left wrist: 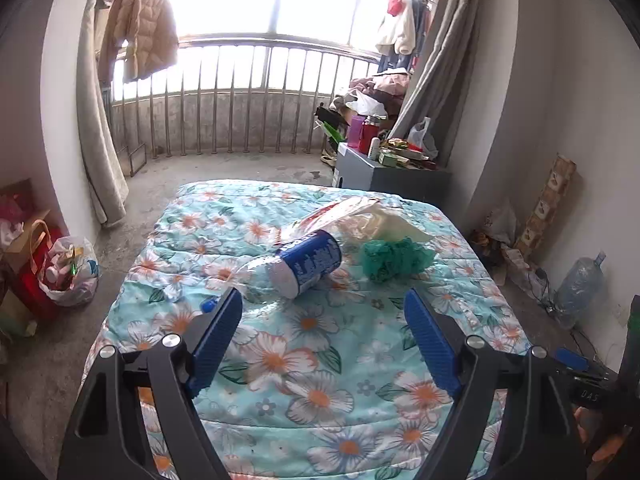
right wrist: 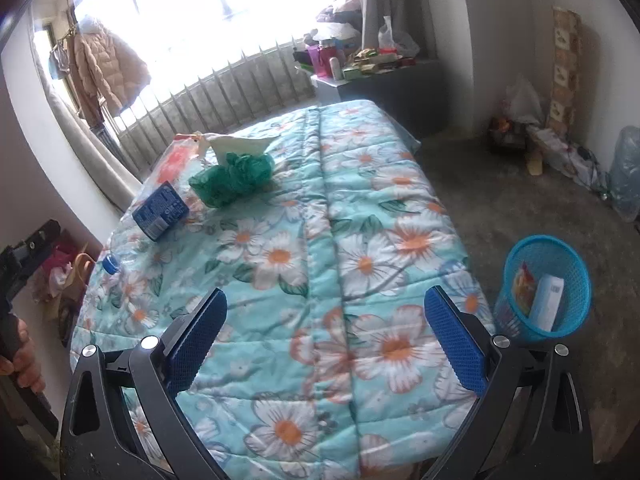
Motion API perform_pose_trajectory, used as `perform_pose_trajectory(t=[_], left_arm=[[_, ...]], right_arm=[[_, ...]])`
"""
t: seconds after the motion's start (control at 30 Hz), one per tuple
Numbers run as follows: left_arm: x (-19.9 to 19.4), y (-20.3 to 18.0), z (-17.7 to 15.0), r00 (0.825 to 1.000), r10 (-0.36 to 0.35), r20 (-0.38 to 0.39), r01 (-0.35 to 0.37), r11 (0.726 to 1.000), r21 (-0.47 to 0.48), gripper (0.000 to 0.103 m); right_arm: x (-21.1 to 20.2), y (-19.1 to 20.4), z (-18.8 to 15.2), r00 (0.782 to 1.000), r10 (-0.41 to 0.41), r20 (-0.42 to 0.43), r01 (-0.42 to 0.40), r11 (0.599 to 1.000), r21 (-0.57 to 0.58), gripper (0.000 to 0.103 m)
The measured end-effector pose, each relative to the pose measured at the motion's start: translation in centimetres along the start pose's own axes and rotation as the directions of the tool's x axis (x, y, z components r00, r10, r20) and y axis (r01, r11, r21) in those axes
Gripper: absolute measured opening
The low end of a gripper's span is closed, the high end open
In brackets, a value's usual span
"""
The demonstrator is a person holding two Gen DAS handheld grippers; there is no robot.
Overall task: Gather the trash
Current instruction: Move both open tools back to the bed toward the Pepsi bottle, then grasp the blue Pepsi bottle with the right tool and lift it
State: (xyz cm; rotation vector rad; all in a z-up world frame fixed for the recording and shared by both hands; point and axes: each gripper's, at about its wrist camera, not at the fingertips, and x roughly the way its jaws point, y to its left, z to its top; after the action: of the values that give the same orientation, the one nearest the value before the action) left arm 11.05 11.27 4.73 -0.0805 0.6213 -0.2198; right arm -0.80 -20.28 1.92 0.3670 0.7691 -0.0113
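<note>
Left gripper [left wrist: 324,300]: released, blue pads spread wide, nothing between them; occupies the lower part of the left wrist view, above a floral quilt [left wrist: 304,360].

Right gripper [right wrist: 326,296]: released likewise, pads wide apart and bare; lower part of the right wrist view, over the same quilt [right wrist: 360,240].

Plastic bottle [left wrist: 288,266]: clear, crushed, blue label, blue cap [left wrist: 209,304]. Lies on its side at centre frame in the left view, cap end just beside the tip of the left-hand pad. In the right view it lies at the left edge of the quilt [right wrist: 160,210].

Green crumpled bag [left wrist: 394,258]: on the quilt, right of the bottle, centre right of the left view; upper left of centre in the right view [right wrist: 232,176].

Clear wrapper with red print [left wrist: 340,212]: behind the bottle, upper centre of the quilt.

White paper or plastic sheet [left wrist: 400,228]: behind the green bag, touching the wrapper.

Blue mesh bin [right wrist: 544,284]: on the floor beside the quilt, right edge of the right view; holds a white carton [right wrist: 548,296] and a coloured packet [right wrist: 524,284].

Tan padded coat [left wrist: 140,28]: hanging, upper left of the left view.

Grey cabinet [left wrist: 384,176]: upper right, its top cluttered.
</note>
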Motion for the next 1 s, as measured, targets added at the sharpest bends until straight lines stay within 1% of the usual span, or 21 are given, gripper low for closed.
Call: perform_pose_trajectory(t=[0.1, 0.17, 0.23, 0.3, 0.37, 0.43, 0.53, 0.67, 0.73, 0.77, 0.83, 0.87, 0.93, 0.97, 1.0], left_arm=[[0.4, 2.2, -0.3, 1.0, 0.026, 0.004, -0.026, 0.999, -0.037, 0.081], [0.7, 3.4, -0.4, 0.999, 0.039, 0.003, -0.038, 0.997, -0.062, 0.081], [1.0, 4.8, -0.6, 0.999, 0.054, 0.0, -0.054, 0.994, -0.092, 0.081], [1.5, 6.2, -0.9, 0.998, 0.067, -0.01, -0.068, 0.99, -0.121, 0.081], [1.8, 7.5, -1.1, 0.997, 0.077, -0.018, -0.078, 0.986, -0.144, 0.081], [2.1, 8.6, -1.2, 0.996, 0.083, -0.023, -0.086, 0.983, -0.162, 0.081], [2.2, 10.0, -1.4, 0.995, 0.096, -0.026, -0.099, 0.978, -0.186, 0.081], [2.1, 11.5, -1.5, 0.993, 0.112, -0.03, -0.116, 0.971, -0.21, 0.081], [1.9, 12.1, -1.6, 0.992, 0.119, -0.031, -0.123, 0.968, -0.22, 0.081], [1.8, 12.4, -1.6, 0.992, 0.121, -0.032, -0.125, 0.967, -0.224, 0.081], [1.6, 13.0, -1.8, 0.991, 0.129, -0.035, -0.134, 0.963, -0.232, 0.081], [1.6, 13.3, -1.9, 0.991, 0.131, -0.035, -0.136, 0.962, -0.235, 0.081], [1.4, 13.6, -2.0, 0.99, 0.137, -0.037, -0.142, 0.96, -0.241, 0.081], [1.3, 13.9, -2.0, 0.99, 0.139, -0.036, -0.143, 0.958, -0.247, 0.081], [1.3, 14.2, -2.0, 0.99, 0.14, -0.035, -0.144, 0.957, -0.251, 0.081]], right_arm=[[0.6, 1.2, 0.8, 0.998, 0.066, -0.008, -0.066, 0.998, 0.019, 0.095], [1.3, 1.8, 1.3, 0.992, 0.121, -0.027, -0.119, 0.992, 0.043, 0.095], [2.4, 2.5, 1.8, 0.98, 0.19, -0.062, -0.185, 0.98, 0.08, 0.094], [3.6, 3.3, 2.4, 0.961, 0.26, -0.096, -0.248, 0.961, 0.121, 0.091], [5.1, 4.6, 2.9, 0.93, 0.344, -0.131, -0.321, 0.932, 0.168, 0.089], [7.1, 6.4, 3.6, 0.89, 0.424, -0.164, -0.387, 0.896, 0.217, 0.088], [10.2, 9.7, 4.6, 0.839, 0.502, -0.207, -0.443, 0.854, 0.274, 0.085], [14.6, 14.1, 5.5, 0.798, 0.542, -0.263, -0.456, 0.828, 0.326, 0.085], [16.8, 16.0, 5.8, 0.785, 0.549, -0.287, -0.443, 0.821, 0.361, 0.085], [17.8, 17.0, 6.0, 0.783, 0.547, -0.296, -0.438, 0.823, 0.362, 0.085], [19.5, 18.7, 6.2, 0.791, 0.522, -0.319, -0.412, 0.84, 0.353, 0.085], [20.3, 19.5, 6.2, 0.79, 0.516, -0.331, -0.4, 0.843, 0.36, 0.085], [21.8, 20.4, 6.2, 0.783, 0.518, -0.345, -0.382, 0.838, 0.39, 0.085], [22.3, 20.7, 6.2, 0.784, 0.521, -0.338, -0.379, 0.832, 0.405, 0.085], [22.7, 20.9, 6.2, 0.783, 0.529, -0.329, -0.383, 0.825, 0.416, 0.083]])
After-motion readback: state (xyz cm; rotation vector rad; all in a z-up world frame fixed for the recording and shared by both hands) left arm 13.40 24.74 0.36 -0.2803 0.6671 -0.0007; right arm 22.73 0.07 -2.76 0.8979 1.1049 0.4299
